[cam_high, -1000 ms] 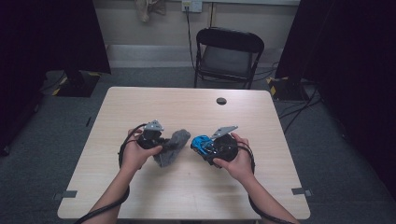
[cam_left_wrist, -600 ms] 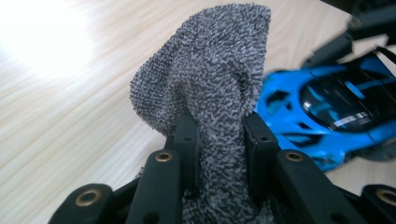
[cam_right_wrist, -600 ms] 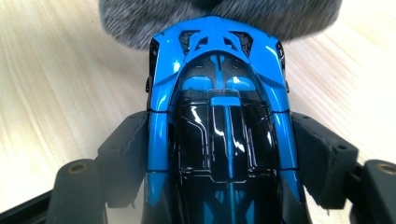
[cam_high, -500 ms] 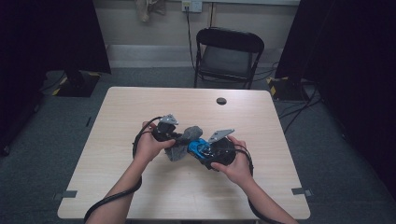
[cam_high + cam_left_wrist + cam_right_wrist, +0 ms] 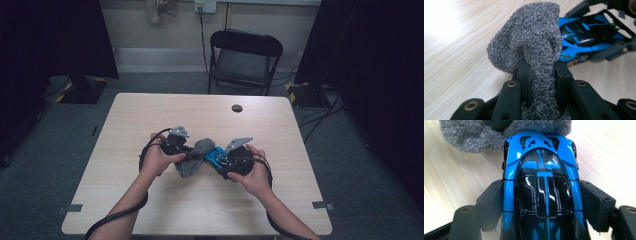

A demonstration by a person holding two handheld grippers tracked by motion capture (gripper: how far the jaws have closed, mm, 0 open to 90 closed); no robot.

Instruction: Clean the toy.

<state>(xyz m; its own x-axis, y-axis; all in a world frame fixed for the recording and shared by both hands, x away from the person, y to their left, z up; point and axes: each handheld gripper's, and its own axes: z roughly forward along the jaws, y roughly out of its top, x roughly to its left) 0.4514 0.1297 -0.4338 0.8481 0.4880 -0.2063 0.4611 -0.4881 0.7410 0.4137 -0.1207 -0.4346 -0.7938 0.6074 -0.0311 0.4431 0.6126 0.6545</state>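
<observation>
A grey terry cloth [image 5: 531, 42] is pinched between the jaws of my left gripper [image 5: 543, 75], which is shut on it. A glossy blue and black toy car [image 5: 541, 185] sits lengthwise in my right gripper [image 5: 544, 202], its pads pressed on both flanks. The cloth [image 5: 499, 132] touches the far end of the car. In the high view the two grippers meet over the table's middle: left gripper [image 5: 192, 156], cloth [image 5: 192, 162], car [image 5: 215, 156], right gripper [image 5: 220, 159].
The light wooden table [image 5: 150, 115] carries a small dark round object [image 5: 237, 108] near its far edge. A black folding chair [image 5: 245, 60] stands behind the table. Dark curtains flank the room on both sides.
My left gripper has carried the cloth rightward until it meets the car. The right gripper and the car have stayed where they were.
</observation>
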